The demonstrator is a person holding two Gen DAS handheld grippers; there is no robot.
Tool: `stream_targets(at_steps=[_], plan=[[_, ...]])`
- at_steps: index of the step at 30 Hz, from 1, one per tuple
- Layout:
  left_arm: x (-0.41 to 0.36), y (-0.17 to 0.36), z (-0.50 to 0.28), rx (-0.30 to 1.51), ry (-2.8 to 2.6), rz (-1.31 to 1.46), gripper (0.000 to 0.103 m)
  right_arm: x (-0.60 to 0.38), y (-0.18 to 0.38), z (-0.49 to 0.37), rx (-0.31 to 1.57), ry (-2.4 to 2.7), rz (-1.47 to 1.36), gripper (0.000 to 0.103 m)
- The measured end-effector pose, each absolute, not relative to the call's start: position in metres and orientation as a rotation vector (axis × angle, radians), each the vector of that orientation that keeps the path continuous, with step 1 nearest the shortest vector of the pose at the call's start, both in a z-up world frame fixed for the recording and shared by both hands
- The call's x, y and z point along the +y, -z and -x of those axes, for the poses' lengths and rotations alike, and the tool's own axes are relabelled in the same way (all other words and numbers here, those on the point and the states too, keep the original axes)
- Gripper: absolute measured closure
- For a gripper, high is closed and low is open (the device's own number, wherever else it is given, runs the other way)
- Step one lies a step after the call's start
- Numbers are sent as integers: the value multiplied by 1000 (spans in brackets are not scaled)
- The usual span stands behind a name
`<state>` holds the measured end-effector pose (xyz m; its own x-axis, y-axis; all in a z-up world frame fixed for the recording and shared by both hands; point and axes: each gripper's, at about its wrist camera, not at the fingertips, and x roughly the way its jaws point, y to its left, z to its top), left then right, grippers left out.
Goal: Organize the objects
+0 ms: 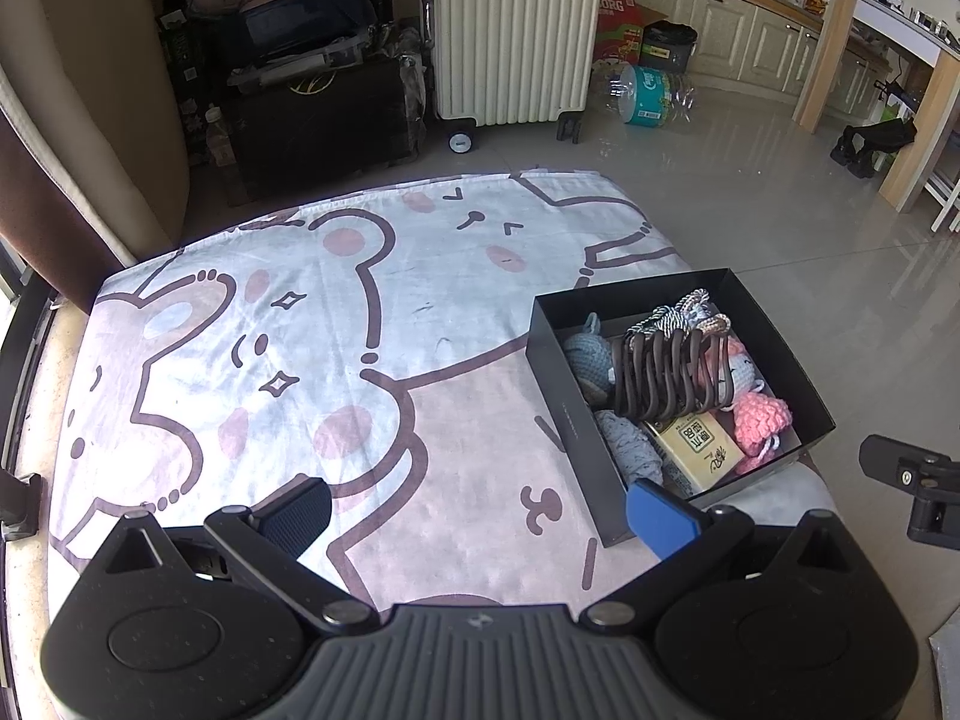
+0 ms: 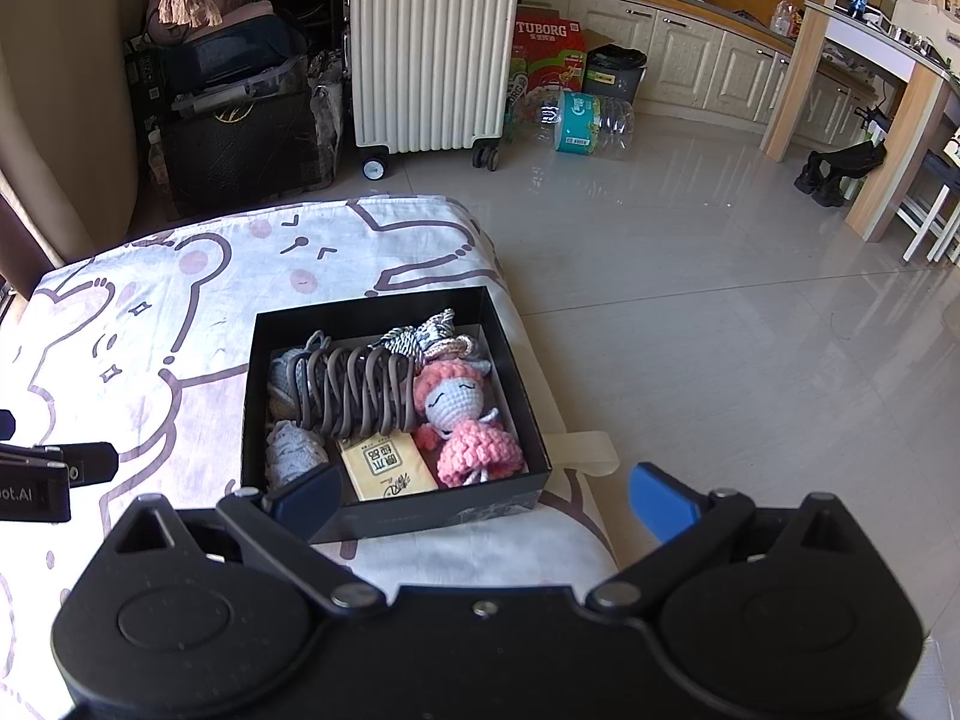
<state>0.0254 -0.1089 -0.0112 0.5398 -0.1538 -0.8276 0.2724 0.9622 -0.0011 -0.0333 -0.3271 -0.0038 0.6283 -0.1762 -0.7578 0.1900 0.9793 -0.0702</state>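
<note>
In my left wrist view the black box (image 1: pixel 678 396) sits at centre right of the frame, off to the right of my left claw (image 1: pixel 480 513), which is spread wide and empty over the blanket (image 1: pixel 270 330). In the right wrist view the box lies dead ahead, just past my right claw (image 2: pixel 483 498), also released, so I judge that arm nearer. Only this view shows the pink crochet doll (image 2: pixel 462 420) whole beside the brown hair clip (image 2: pixel 354 390), its long axis running across the frame.
</note>
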Motion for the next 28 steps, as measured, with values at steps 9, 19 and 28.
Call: stream_targets(at_steps=[9, 19, 28], plan=[[-109, 11, -25, 969, 255, -134, 0, -327, 4, 34, 867, 210, -17, 0], [-109, 11, -25, 969, 255, -133, 0, -326, 5, 34, 869, 207, -17, 0], [-112, 12, -25, 973, 261, -135, 0, -325, 5, 34, 872, 203, -18, 0]])
